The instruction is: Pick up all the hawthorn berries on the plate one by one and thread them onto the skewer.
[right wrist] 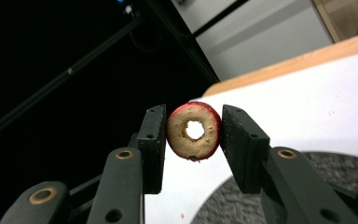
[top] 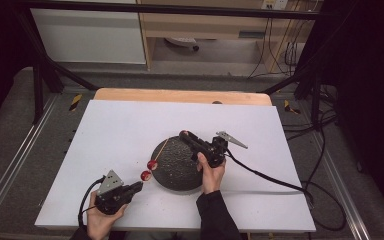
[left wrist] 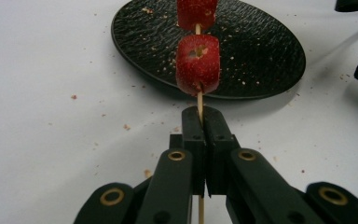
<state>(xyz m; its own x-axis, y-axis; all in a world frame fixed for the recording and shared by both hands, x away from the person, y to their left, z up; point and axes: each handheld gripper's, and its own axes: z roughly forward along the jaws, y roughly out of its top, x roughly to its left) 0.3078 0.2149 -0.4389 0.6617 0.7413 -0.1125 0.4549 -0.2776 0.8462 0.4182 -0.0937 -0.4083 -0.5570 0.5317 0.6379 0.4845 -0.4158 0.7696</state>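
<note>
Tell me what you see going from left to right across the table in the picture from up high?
Left gripper pinching a skewer → two red fruit pieces on the skewer → black plate → right gripper holding a fruit ring → its cable.

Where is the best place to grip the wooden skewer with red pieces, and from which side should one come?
Probably the bare near end of the skewer, below the lowest red piece, approached along the stick from the table side. The left gripper already pinches it there.
</note>
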